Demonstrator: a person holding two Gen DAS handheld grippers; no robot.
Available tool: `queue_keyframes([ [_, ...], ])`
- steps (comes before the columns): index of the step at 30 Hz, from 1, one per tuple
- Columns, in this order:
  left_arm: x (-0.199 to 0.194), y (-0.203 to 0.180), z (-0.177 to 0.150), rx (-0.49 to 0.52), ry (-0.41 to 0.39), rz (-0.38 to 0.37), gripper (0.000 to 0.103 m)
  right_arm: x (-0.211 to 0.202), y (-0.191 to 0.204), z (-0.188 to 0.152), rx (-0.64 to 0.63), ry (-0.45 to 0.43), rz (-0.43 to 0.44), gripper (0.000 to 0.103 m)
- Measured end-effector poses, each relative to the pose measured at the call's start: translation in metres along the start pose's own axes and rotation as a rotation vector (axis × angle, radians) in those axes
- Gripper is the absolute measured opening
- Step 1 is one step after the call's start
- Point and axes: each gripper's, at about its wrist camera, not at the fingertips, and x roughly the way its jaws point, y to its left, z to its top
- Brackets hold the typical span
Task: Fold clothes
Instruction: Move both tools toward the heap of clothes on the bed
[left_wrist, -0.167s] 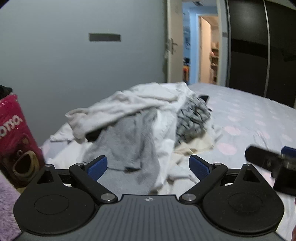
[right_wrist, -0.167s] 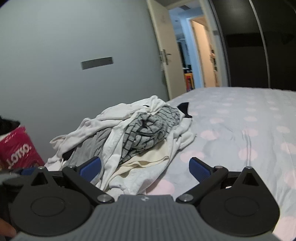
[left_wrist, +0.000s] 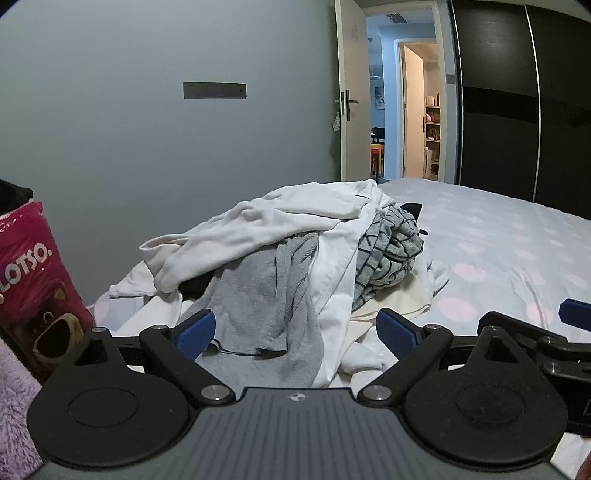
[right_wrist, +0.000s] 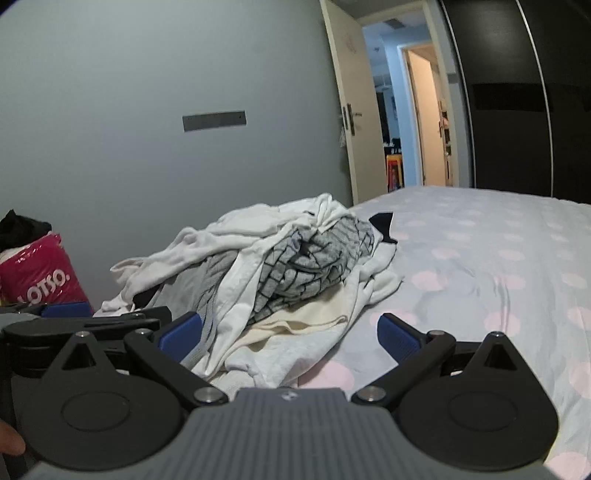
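Clothes pile heaped on polka-dot bed, near the grey wall: white shirts over a grey garment and checked knit. Left gripper and right gripper both spread wide, empty, short of the pile.

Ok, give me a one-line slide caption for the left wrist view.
Open left claw faces an unfolded clothes pile on a dotted bedsheet, nothing gripped.
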Motion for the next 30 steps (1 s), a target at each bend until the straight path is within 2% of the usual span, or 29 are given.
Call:
queue_keyframes([
  [1, 0.0, -0.001, 0.001, 0.008, -0.004, 0.005, 0.095, 0.002, 0.003, 0.005, -0.034, 0.003, -0.011, 0.102],
  [6, -0.002, -0.004, 0.004, 0.03, -0.025, 0.02, 0.095, 0.019, -0.029, 0.028, -0.059, -0.006, -0.003, 0.102],
  [9, -0.004, 0.0, 0.002, -0.009, -0.043, -0.002, 0.095, -0.001, 0.001, -0.001, -0.112, -0.069, -0.019, 0.102],
  [14, -0.008, 0.007, -0.001, -0.072, -0.075, -0.037, 0.094, -0.002, 0.004, -0.001, -0.127, -0.071, -0.021, 0.102],
  [19, -0.003, 0.006, -0.004, -0.053, -0.04, -0.054, 0.094, -0.001, 0.002, -0.002, -0.107, -0.064, -0.016, 0.102],
  [22, -0.004, 0.004, -0.005, -0.038, -0.035, -0.057, 0.089, -0.001, 0.0, -0.002, -0.069, -0.071, -0.019, 0.102],
  [30, -0.004, 0.006, -0.003, -0.04, -0.03, -0.06, 0.088, 0.0, 0.004, -0.002, -0.088, -0.069, -0.017, 0.102],
])
